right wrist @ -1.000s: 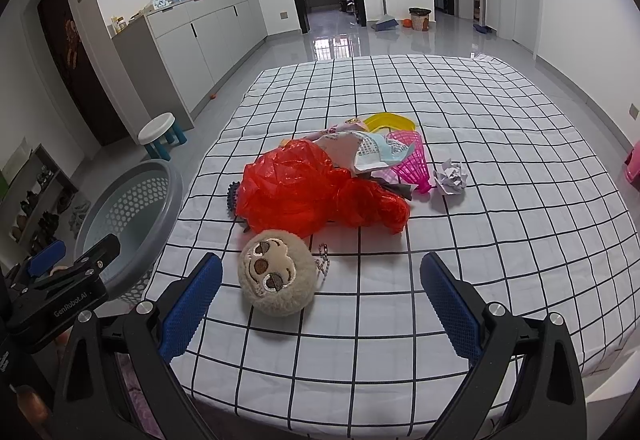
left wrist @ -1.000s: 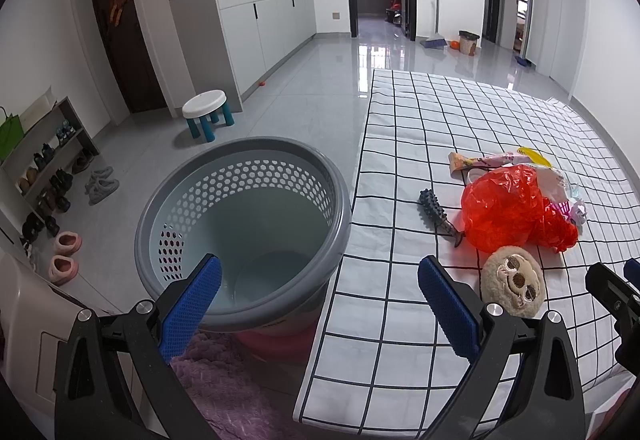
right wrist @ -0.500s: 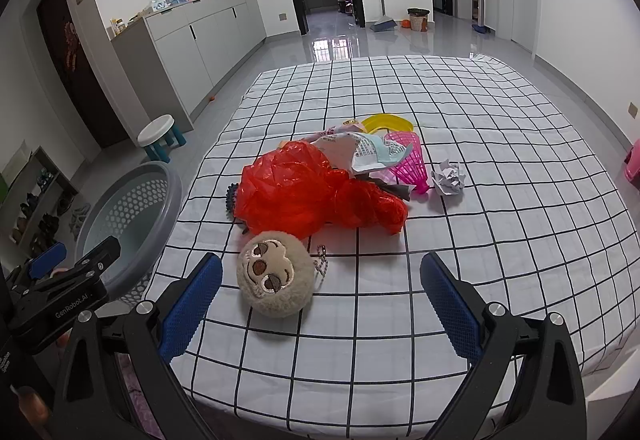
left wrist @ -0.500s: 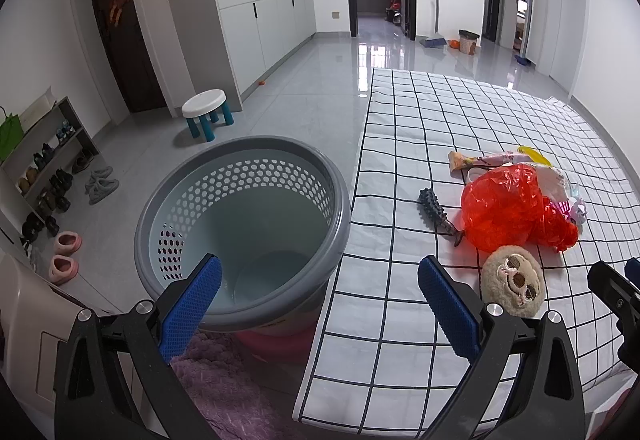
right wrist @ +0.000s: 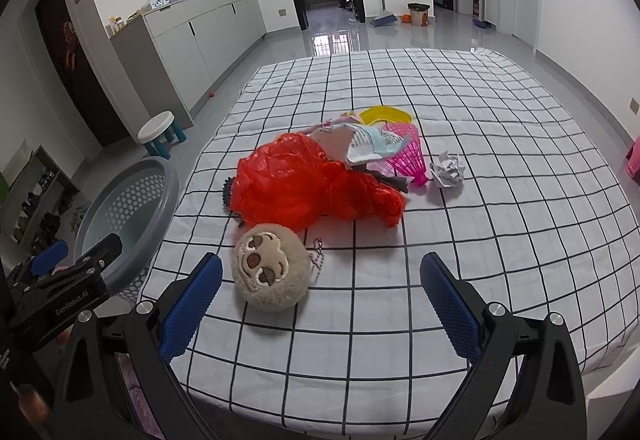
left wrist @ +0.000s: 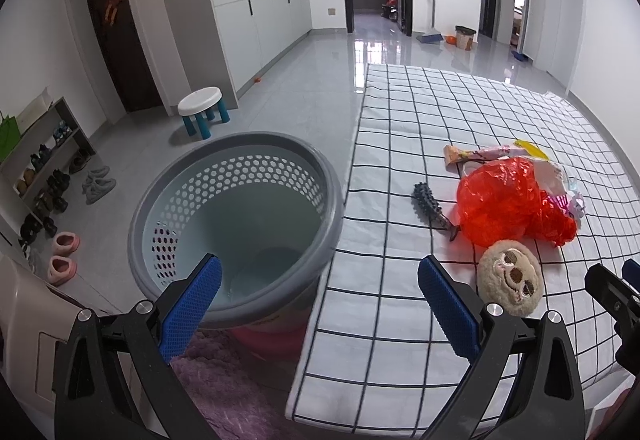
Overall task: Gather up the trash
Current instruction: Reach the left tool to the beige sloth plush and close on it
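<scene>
Left gripper (left wrist: 319, 304): spread, empty, over the round grey perforated plastic basket (left wrist: 236, 228)
Right gripper (right wrist: 318, 304): spread, empty
Crumpled red plastic bag (right wrist: 312, 188): right of basket

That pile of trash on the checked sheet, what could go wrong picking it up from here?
The plush toy lies nearest the open right hand-held gripper, so it might get binned by mistake. The red plastic bag overlaps papers and could drag them along. The basket sits off the sheet's edge, so a loose grip could drop trash on the floor.
</scene>
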